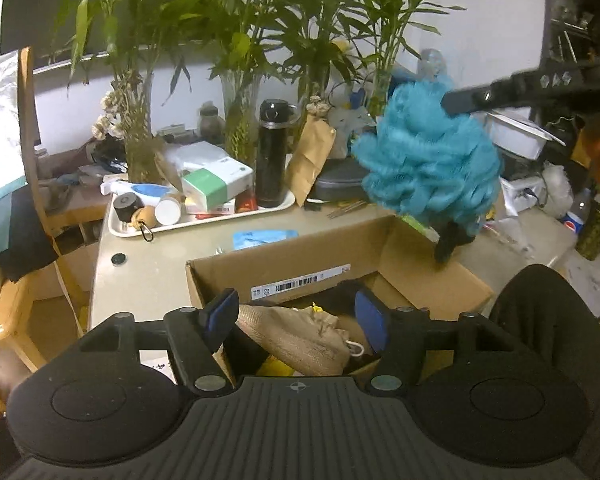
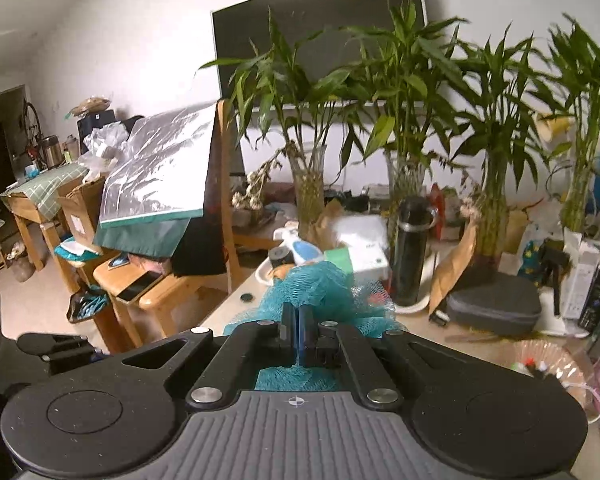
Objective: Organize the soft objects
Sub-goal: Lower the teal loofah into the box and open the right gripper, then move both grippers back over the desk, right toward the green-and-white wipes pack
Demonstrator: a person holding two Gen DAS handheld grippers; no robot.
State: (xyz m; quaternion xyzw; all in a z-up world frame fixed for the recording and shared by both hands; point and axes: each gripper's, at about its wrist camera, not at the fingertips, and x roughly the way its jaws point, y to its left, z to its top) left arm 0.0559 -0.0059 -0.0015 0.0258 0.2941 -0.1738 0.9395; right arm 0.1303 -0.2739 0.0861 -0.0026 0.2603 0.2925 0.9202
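The right gripper [image 2: 297, 330] has its 2 jaws clamped together on a thin pinch of the teal mesh bath pouf [image 1: 428, 156], whose bulk bunches just ahead of and beneath its fingers; seen from the left wrist, the pouf hangs in the air above the far right corner of the cardboard box [image 1: 284, 256], clear of the rim. The left gripper [image 1: 296, 314] hovers over the near end of that box with its jaws apart and nothing between them; directly below its fingers a tan burlap pouch [image 1: 300, 336] already lies inside. The likely step is lowering the pouf into the box. The main risk, as I judge it, is the grip itself: only a few strands of netting are caught, so a quick swing could let the mesh slip out and the pouf drop outside the box. Loose loops could also snag on the right gripper's fingers at release and drag the pouf back out. Beyond the box, ahead of the left gripper, a black flask [image 1: 271, 156] stands on a white tray [image 1: 204, 222], and a wide swing could brush it.
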